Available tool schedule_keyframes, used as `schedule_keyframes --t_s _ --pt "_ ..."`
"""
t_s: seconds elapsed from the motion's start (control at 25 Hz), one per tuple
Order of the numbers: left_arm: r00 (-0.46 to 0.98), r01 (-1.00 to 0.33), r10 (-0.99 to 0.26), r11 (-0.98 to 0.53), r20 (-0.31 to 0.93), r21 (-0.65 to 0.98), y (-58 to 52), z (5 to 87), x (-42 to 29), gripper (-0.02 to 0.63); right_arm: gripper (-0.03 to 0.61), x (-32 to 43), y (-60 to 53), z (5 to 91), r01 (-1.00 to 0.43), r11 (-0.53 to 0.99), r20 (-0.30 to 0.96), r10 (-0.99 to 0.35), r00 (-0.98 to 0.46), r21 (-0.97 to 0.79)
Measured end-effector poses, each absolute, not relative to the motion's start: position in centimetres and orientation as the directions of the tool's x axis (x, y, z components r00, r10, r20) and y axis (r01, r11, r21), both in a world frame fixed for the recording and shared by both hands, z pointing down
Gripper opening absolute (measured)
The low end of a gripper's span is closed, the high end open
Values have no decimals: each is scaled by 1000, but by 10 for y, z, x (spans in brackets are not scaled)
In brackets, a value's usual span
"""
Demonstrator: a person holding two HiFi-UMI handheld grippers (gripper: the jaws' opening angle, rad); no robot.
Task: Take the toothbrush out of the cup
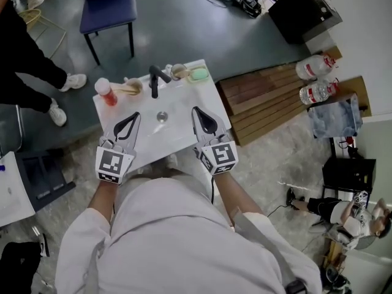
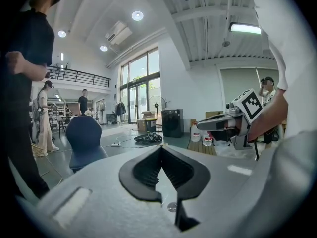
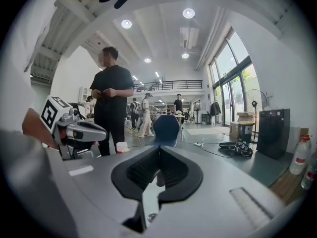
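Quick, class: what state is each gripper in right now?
Left gripper: closed, holding nothing.
Right gripper: closed, holding nothing.

We find the near half of the white washstand (image 1: 174,133) bare around the drain (image 1: 162,116), so the left gripper (image 1: 135,116) and the right gripper (image 1: 196,111), well apart, have open room between and ahead of them. Along the far edge 5 things stand in a close row: the red bottle (image 1: 106,93), the cup (image 1: 134,86) with the toothbrush (image 1: 120,90) jutting left towards that bottle, the black tap (image 1: 155,79), another cup (image 1: 179,71) and the green soap dish (image 1: 199,74). Bottle and tap hem the cup on either side, yet its near side and the air above it are open.
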State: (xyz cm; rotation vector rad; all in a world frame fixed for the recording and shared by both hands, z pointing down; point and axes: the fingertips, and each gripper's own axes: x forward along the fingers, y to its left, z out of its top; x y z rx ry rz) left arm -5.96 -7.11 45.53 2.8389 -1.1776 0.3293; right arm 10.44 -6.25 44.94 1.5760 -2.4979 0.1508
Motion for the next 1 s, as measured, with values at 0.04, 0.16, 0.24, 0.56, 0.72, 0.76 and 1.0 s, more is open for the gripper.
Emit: schedule_keyframes --t_s 0.04,0.16,0.24,0.56,0.72,0.76,1.0 --pt "686 -706 -695 -708 215 -36 -72 454 -58 6 9 106 -64 448 -900 436 204 -882 -425 8" --pt "682 -709 -699 -704 215 -39 -76 452 -56 6 75 104 -68 448 -887 462 204 -867 -454 -9" --pt "679 -712 -701 -701 217 -39 -77 452 -55 6 118 104 -69 451 -882 470 212 -861 -462 -15" --pt "665 -724 -713 -689 222 -45 -81 451 -57 6 117 104 -80 463 -880 474 234 -855 -462 -6" --pt "659 -729 -719 -683 222 -49 -80 448 -58 6 117 110 -86 473 -884 468 252 -855 -453 -4" --pt "656 -731 -721 -681 223 -50 -80 448 -58 6 117 112 -89 476 -884 467 258 -854 -452 -4" --pt "639 -744 -733 -666 234 -54 -78 448 -59 6 124 119 -103 497 -881 473 293 -841 -455 -9"
